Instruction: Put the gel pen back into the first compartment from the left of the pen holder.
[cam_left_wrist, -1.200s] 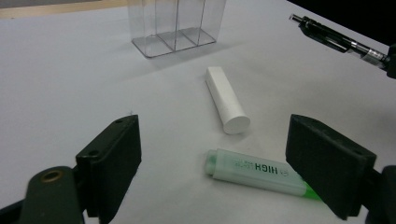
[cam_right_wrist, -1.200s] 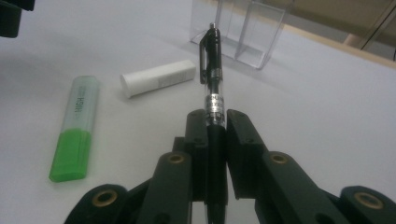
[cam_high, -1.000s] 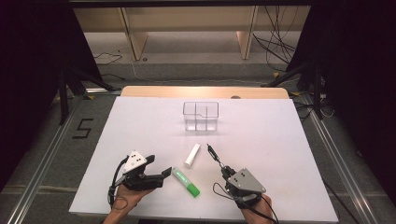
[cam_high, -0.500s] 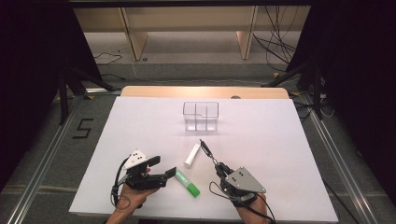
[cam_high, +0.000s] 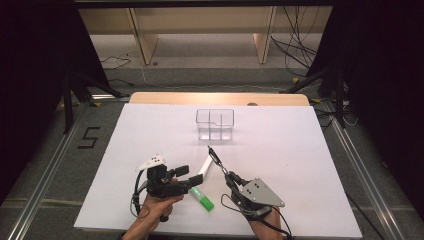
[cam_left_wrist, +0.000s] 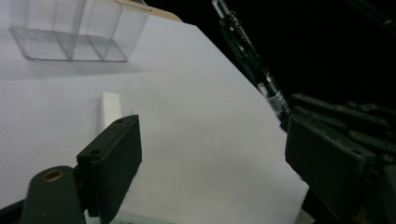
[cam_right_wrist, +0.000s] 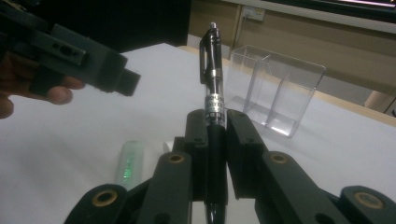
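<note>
My right gripper (cam_high: 233, 178) (cam_right_wrist: 215, 116) is shut on a black pen (cam_high: 216, 157) (cam_right_wrist: 212, 70), which sticks out up and to the left over the table. A white stick (cam_high: 206, 163) (cam_left_wrist: 111, 108) lies flat on the white table (cam_high: 300, 150), just past the pen. My left gripper (cam_high: 192, 176) (cam_left_wrist: 215, 135) hovers open, its jaws pointing right at the near end of the white stick, with nothing between them. A green marker (cam_high: 202, 199) (cam_right_wrist: 128, 163) lies below the left gripper's jaws. The pen (cam_left_wrist: 247, 51) stands at the right of the left gripper view.
A clear divided box (cam_high: 215, 124) (cam_left_wrist: 70, 32) (cam_right_wrist: 275, 88) stands upright at the table's far middle. The person's hand (cam_right_wrist: 46, 93) holds the left gripper (cam_right_wrist: 70, 51). Beyond the table's far edge are wooden shelf legs and cables on the floor.
My left gripper has moved right and slightly up, off the green marker and toward the white stick. The pen's free end has swung a little left and farther away.
</note>
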